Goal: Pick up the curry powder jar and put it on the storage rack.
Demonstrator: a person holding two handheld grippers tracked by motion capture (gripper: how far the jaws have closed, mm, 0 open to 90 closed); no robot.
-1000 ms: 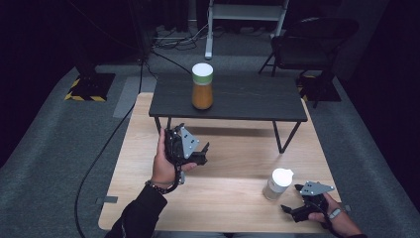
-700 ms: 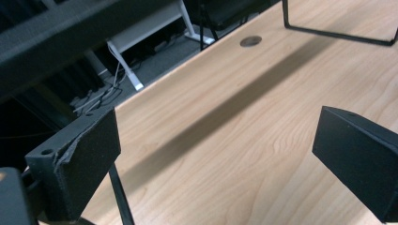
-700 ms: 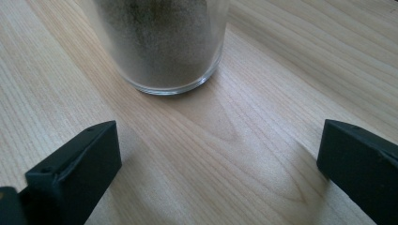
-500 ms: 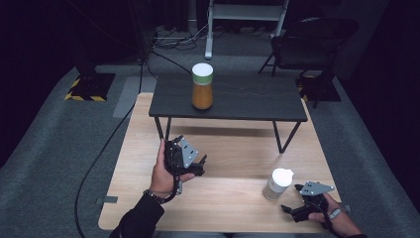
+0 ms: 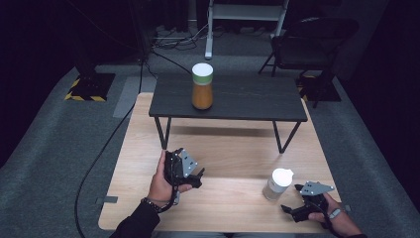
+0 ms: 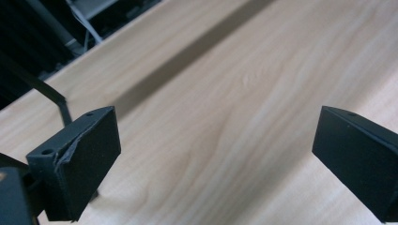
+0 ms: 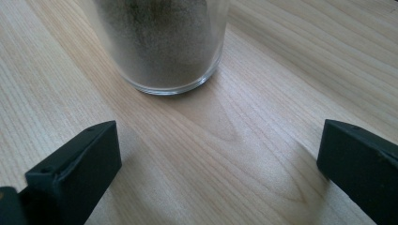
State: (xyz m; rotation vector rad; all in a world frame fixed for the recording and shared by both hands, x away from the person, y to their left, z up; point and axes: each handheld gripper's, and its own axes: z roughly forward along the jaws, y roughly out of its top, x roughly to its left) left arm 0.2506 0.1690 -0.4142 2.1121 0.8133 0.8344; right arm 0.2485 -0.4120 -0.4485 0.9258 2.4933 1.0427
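A small glass jar (image 5: 277, 184) with a white lid stands on the wooden table (image 5: 233, 148) near its front right. The right gripper view has its base (image 7: 162, 44) close ahead, grey powder inside. My right gripper (image 5: 292, 200) lies low just right of the jar, open (image 7: 220, 145), with bare wood between its jaws and the jar beyond the tips. My left gripper (image 5: 198, 174) is held above the table's front left, open (image 6: 218, 140), with nothing between its jaws. A tall jar (image 5: 202, 87) with orange contents and a white lid stands on the dark low bench (image 5: 247, 104).
The dark bench spans the back half of the table on thin black legs (image 5: 162, 133), one of which shows in the left gripper view (image 6: 51, 93). A black cable (image 5: 106, 148) runs over the grey carpet at left. A folding chair (image 5: 312, 44) stands behind.
My left hand and its gripper have drawn back toward the table's front edge and sunk lower. The right gripper and the small jar have stayed put.
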